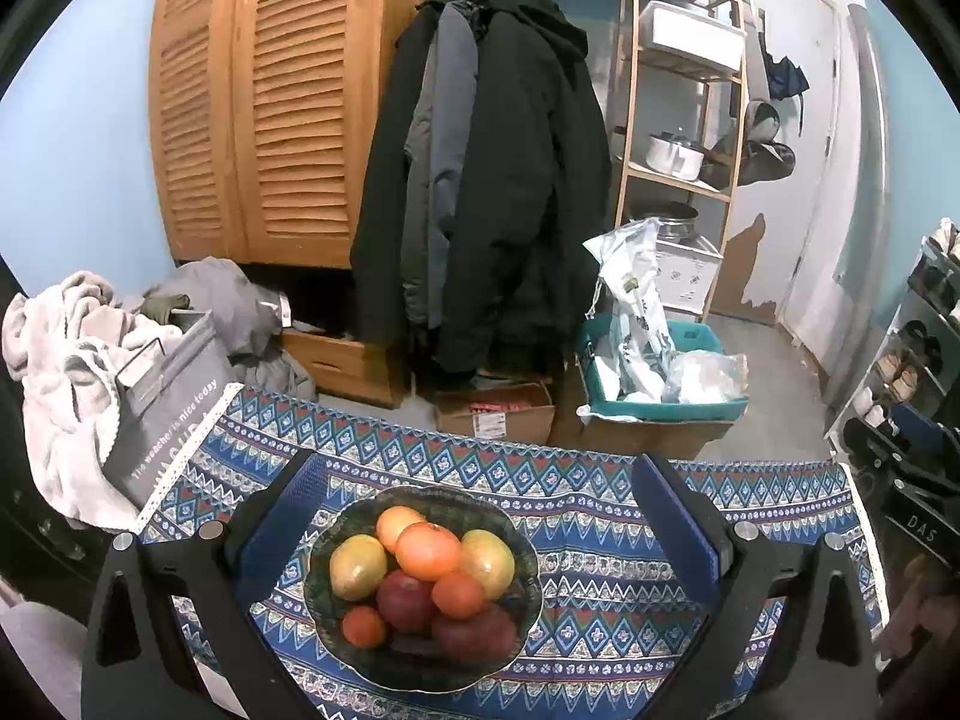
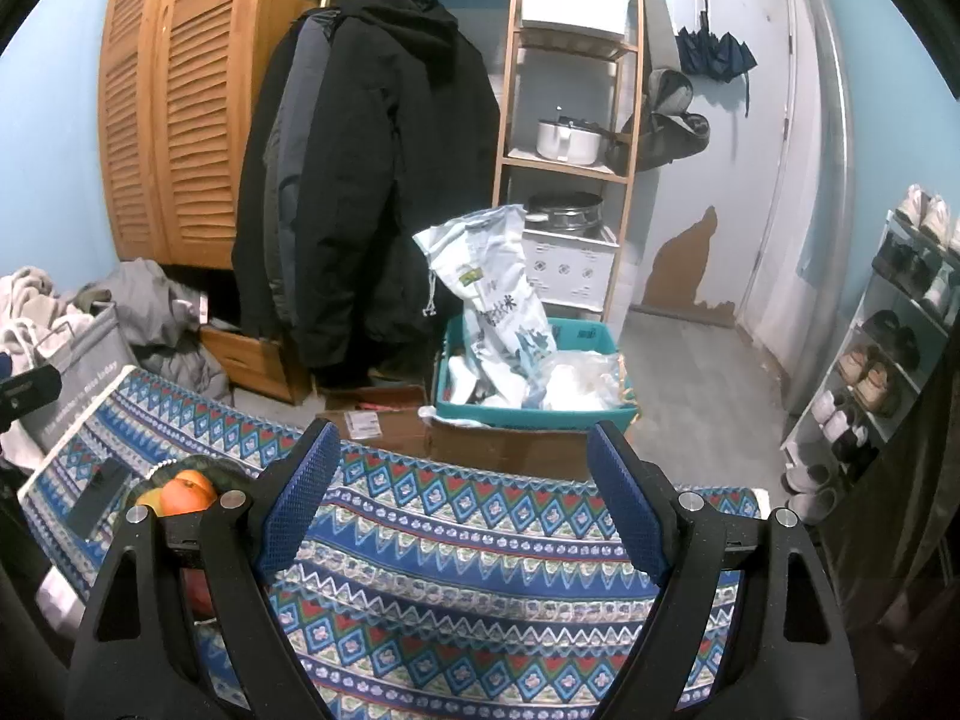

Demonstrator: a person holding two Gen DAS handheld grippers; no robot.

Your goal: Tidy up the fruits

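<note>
The left tongs point(image 1: 480, 510) stand spread wide, with nothing pinched and neither pad touching anything. Between and beneath their blue pads sits the dark bowl point(image 1: 528, 546) on the patterned tablecloth point(image 1: 600, 540) of the table. The bowl is heaped with fruit: a large orange point(image 1: 427, 551) on top, two yellow-green mangoes point(image 1: 358, 565) to either side of it, two small tangerines point(image 1: 458, 595) lower down, and dark red apples point(image 1: 407, 600) at the front. The bowl's rim lies inside the gap between the pads, apart from both.

The right tongs point(image 2: 462, 492) are likewise spread, empty, and hang over a bare stretch of tablecloth point(image 2: 468, 540). From that view the bowl point(image 2: 157, 471) shows only partly at the far left, behind the left finger, so it stands well to the left of these tongs.

The table's far edge runs just beyond the tips of both tongs; past it on the floor are cardboard boxes point(image 1: 495, 417) and a teal crate point(image 1: 714, 405) of bags. The left edge, trimmed in white lace, sits near a grey laundry basket point(image 1: 162, 408). To the right of the bowl the cloth is open up to the right edge.
</note>
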